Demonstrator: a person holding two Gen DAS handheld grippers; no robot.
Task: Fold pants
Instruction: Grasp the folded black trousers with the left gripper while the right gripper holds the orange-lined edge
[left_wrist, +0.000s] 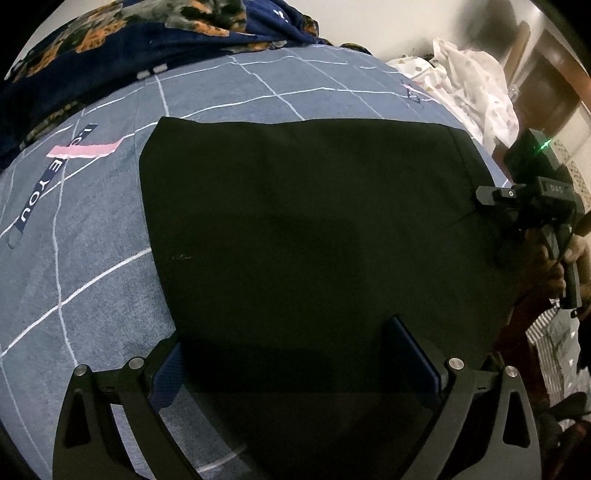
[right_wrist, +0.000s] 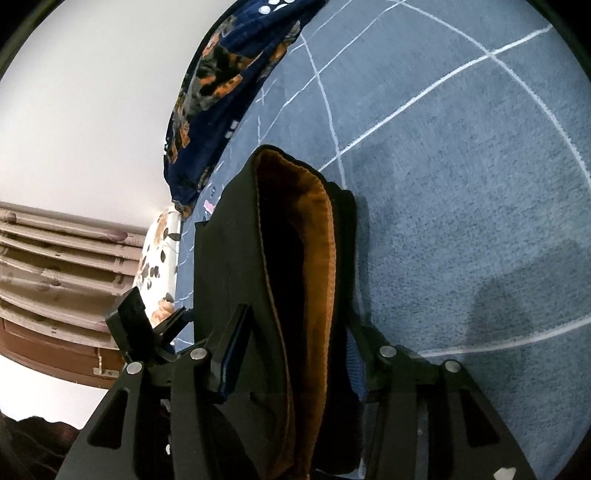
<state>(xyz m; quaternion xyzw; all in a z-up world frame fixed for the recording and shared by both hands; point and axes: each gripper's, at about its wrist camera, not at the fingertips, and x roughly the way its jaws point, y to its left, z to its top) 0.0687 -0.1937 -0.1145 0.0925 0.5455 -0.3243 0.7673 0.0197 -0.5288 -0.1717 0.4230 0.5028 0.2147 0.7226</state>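
The black pants (left_wrist: 303, 229) are spread flat on the blue grid-lined bedsheet (left_wrist: 92, 280); the left gripper (left_wrist: 291, 362) is held above their near edge with jaws spread wide and nothing pinched; the right gripper (right_wrist: 295, 354) is clamped on a bunched edge of the pants, where the orange lining (right_wrist: 314, 258) is exposed.

A bed is covered by a blue-grey sheet (left_wrist: 229, 92) crossed with white lines and printed with a pink patch (left_wrist: 85, 150). A navy flowered blanket (left_wrist: 122, 33) is bunched along its far edge. White spotted cloth (left_wrist: 476, 85) is heaped beside brown wooden furniture (left_wrist: 554, 74).
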